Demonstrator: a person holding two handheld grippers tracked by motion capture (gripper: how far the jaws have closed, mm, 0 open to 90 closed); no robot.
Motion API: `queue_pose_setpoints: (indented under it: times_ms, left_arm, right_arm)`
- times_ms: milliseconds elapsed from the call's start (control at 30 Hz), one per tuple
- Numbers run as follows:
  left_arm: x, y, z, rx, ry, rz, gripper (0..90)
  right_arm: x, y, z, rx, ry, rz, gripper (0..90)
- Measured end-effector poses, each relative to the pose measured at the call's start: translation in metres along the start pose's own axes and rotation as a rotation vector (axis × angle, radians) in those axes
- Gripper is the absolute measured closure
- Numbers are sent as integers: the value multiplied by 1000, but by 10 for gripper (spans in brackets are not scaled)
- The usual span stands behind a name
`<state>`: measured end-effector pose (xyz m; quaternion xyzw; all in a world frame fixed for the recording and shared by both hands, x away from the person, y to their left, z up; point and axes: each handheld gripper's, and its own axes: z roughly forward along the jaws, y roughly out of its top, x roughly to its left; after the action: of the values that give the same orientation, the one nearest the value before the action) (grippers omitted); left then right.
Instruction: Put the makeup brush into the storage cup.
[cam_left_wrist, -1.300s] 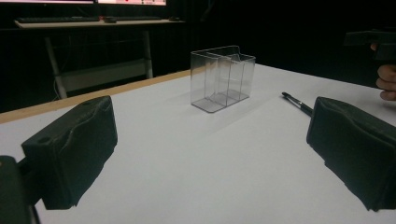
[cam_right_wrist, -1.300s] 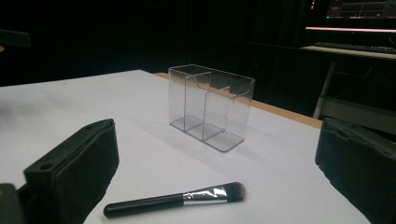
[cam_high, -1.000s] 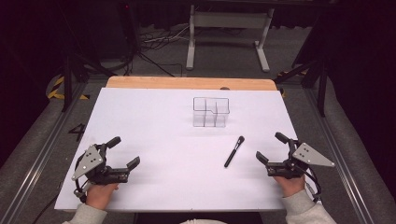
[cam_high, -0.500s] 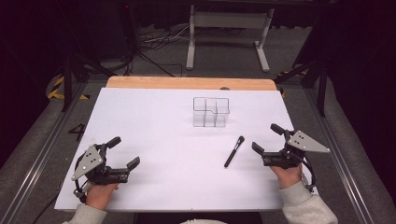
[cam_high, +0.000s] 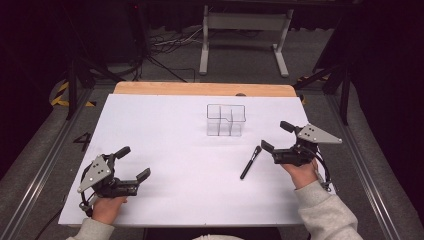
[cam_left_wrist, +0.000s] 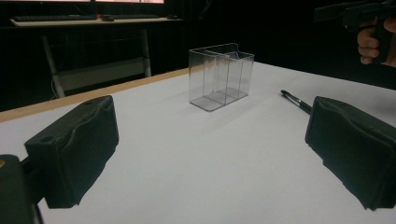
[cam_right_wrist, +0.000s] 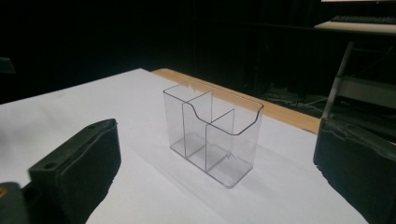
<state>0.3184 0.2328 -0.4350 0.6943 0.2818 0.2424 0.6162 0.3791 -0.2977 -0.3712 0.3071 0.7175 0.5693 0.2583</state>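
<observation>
A clear plastic organizer (cam_high: 226, 120) with several compartments stands upright on the white table sheet (cam_high: 165, 130), empty; it also appears as the organizer (cam_left_wrist: 219, 77) and the organizer (cam_right_wrist: 212, 133). A black pen (cam_high: 250, 162) lies flat in front of it, to its right; its tip end is the pen (cam_left_wrist: 295, 100). My right gripper (cam_high: 276, 136) is open, held above the sheet just right of the pen, with nothing between its jaws (cam_right_wrist: 219, 177). My left gripper (cam_high: 133, 163) is open and empty near the front left corner (cam_left_wrist: 210, 154).
The sheet covers a wooden table whose bare far edge (cam_high: 200, 89) shows behind the organizer. A metal stand (cam_high: 245, 35) and cables lie on the dark floor beyond. Rails run along both sides of the table.
My right gripper has moved forward and left, toward the pen and organizer, and lifted a little. The left gripper has stayed put.
</observation>
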Motion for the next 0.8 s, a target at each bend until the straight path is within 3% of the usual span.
queue_pose_setpoints:
  times_ms: [67, 233, 433, 500, 633, 700, 800]
  left_arm:
    - [0, 0, -1, 0, 1, 0, 35]
    - [-1, 0, 0, -1, 1, 3, 34]
    - [-1, 0, 1, 1, -2, 4, 34]
    - [-1, 0, 2, 3, -3, 3, 34]
    - [-1, -1, 2, 5, -5, 2, 34]
    - [-1, -1, 2, 9, -7, 3, 34]
    - [-1, -1, 3, 9, -8, 2, 33]
  right_arm:
    - [0, 5, 3, 32, 5, 0, 13]
    - [1, 8, 9, 55, 1, -6, 4]
    - [-2, 11, 22, 208, -50, 6, 5]
    - [-2, 12, 24, 227, -55, 5, 5]
    - [-4, 18, 28, 325, -59, 24, 8]
    - [-4, 19, 29, 336, -58, 26, 11]
    - [-2, 25, 33, 425, -54, 30, 16]
